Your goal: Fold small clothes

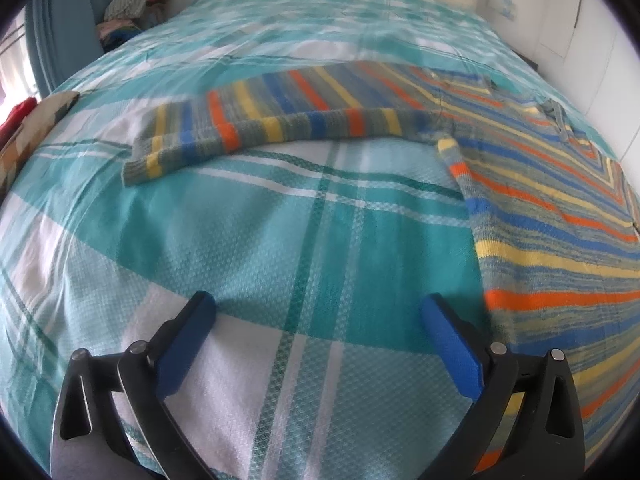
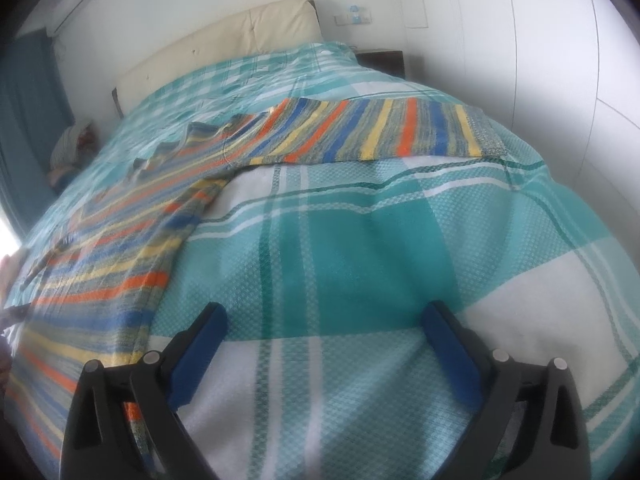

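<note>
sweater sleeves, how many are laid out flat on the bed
2. One sleeve stretches out to the left of the striped sweater in the left wrist view; the other sleeve stretches right in the right wrist view. Neither is folded in yet.

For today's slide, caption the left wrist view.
Open left hand-held gripper above plaid bedspread, striped sweater spread flat.

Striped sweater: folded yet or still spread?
Spread. The striped sweater lies flat on the bed, both sleeves out sideways; no fold visible.

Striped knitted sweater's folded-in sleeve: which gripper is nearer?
Left, though narrowly. The left gripper has the folded sleeve straight ahead; the right gripper sees only the spread sleeve beyond bare plaid bedspread.
</note>
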### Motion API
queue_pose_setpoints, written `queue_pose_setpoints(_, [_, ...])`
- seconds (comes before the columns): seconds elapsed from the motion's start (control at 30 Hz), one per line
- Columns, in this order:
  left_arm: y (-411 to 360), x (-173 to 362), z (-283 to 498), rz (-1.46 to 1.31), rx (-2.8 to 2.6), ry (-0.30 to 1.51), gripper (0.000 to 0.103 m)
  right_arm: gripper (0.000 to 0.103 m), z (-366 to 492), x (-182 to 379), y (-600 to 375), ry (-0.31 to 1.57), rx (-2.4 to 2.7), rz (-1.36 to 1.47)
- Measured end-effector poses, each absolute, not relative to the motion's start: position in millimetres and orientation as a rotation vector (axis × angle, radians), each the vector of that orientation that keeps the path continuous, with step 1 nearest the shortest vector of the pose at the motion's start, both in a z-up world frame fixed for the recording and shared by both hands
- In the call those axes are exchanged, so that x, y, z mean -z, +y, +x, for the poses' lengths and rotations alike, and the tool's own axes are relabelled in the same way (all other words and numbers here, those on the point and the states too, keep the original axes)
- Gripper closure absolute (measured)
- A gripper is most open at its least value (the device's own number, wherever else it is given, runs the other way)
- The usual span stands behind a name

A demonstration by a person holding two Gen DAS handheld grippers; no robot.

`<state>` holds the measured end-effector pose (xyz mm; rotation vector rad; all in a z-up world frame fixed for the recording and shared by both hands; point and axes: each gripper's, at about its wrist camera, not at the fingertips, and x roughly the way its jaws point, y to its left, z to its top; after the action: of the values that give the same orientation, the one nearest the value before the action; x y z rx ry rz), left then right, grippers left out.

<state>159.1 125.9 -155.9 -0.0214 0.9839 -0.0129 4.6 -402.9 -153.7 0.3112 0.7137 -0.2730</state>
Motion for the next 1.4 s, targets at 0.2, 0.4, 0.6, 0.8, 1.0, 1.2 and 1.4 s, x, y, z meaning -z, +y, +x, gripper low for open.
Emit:
queue_pose_setpoints(0.2, [120,158,160,0.026,-0.011,0.989,0.000,0.002,5,154,-402,0.718,0.265,0.315])
queue_pose_setpoints(0.4, [122,159,158,0.024,0.009,0.979,0.000,0.001,7,155,-401,0.723,0.265,0.311])
queue_pose_setpoints(0.6, [116,158,154,0.081,-0.004,0.986,0.000,0.000,10,155,-399,0.732,0.262,0.305])
queue_pose_setpoints(0.8, [128,138,141,0.001,0.023,0.902,0.001,0.001,20,142,-399,0.830,0.239,0.261])
queue_pose_setpoints(1.0, [131,109,127,-0.046,0.028,0.748,0.001,0.001,17,88,-477,0.691,0.237,0.454])
queue_pose_setpoints(1.2, [134,106,131,-0.064,0.014,0.718,0.001,0.011,15,95,-610,0.599,0.350,0.876])
queue_pose_setpoints(1.4, [138,121,138,-0.083,-0.016,0.764,0.001,0.030,53,124,-630,0.721,0.250,0.933])
